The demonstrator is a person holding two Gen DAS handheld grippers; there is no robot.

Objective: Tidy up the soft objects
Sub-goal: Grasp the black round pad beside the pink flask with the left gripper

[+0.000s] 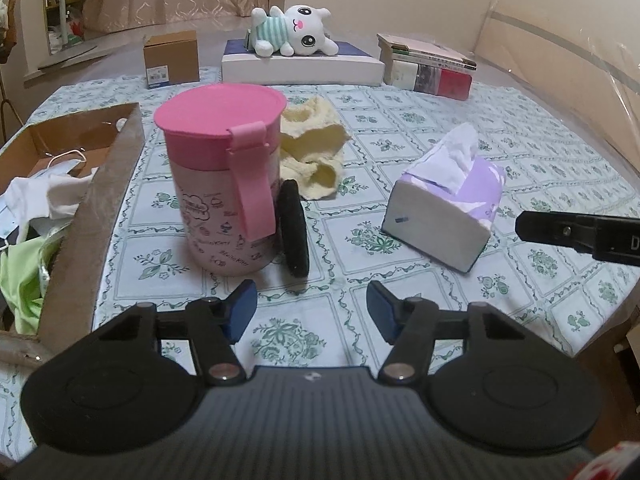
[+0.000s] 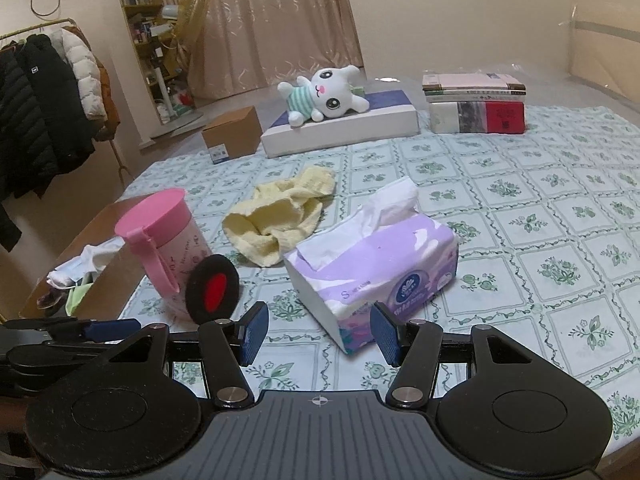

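Two hand-held grippers over a cloth-covered table, fisheye wrist views. The left gripper hangs with its jaws apart and nothing between the blue pads; it points at the gap below the black pad that leans on edge against the pink cup. The right gripper is likewise parted and empty, with the near corner of the tissue pack just ahead of its jaws, not touched. Soft items not yet sorted: the black pad, red-centred in the right view; the yellow cloth crumpled behind the cup; the tissue pack; and the plush on a white box at the far edge. A cardboard box at the left, already holding cloths and a face mask, is the likely bin. Judged handling: the pad looks light, thin and limp, best pinched across its exposed upper rim, away from the cup, which may tip. The cloth is light and floppy; take a raised fold. The pack yields under pressure; grip across its short width, clear of the protruding tissue, which tears.
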